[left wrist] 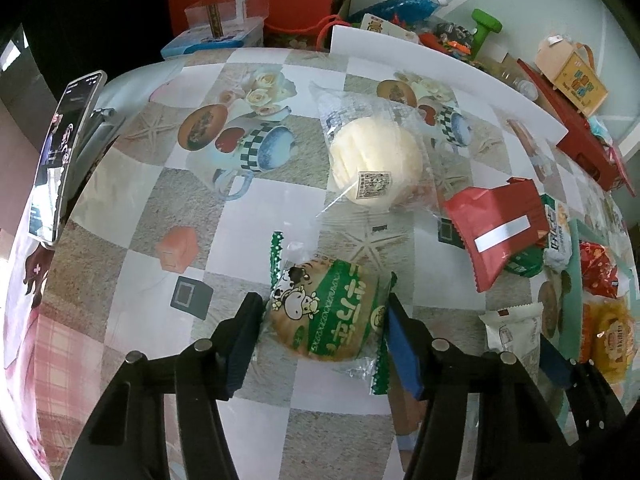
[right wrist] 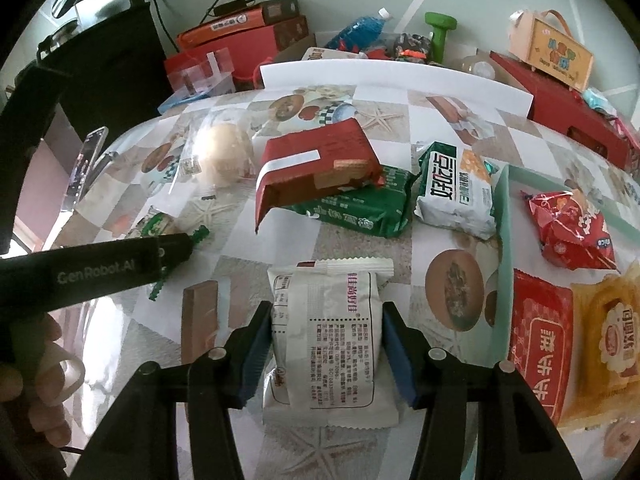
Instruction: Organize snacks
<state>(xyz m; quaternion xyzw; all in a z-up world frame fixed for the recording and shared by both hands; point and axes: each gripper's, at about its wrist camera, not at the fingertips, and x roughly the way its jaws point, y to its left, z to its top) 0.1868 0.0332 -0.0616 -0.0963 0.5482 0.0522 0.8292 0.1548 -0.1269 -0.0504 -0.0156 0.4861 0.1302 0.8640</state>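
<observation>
My left gripper (left wrist: 322, 344) is open, its fingers on either side of a green-and-clear wrapped round cake with a cow print (left wrist: 326, 310) lying on the table. A clear-wrapped pale bun (left wrist: 374, 160) lies beyond it. My right gripper (right wrist: 326, 354) is open around a white snack packet (right wrist: 330, 344); whether the pads touch it I cannot tell. A mint-green tray (right wrist: 505, 224) to the right holds a red crinkled bag (right wrist: 570, 230), a red packet (right wrist: 540, 332) and a yellow packet (right wrist: 610, 344). A red wafer pack (right wrist: 318, 164), a green pack (right wrist: 360, 206) and a white-green pack (right wrist: 456, 196) lie ahead.
A phone on a stand (left wrist: 64, 156) stands at the table's left edge. A white board (right wrist: 396, 78) stands along the far edge, with red boxes (right wrist: 248, 36), a blue bottle (right wrist: 360, 28), a green dumbbell (right wrist: 440, 32) and a small wooden box (right wrist: 554, 52) behind it.
</observation>
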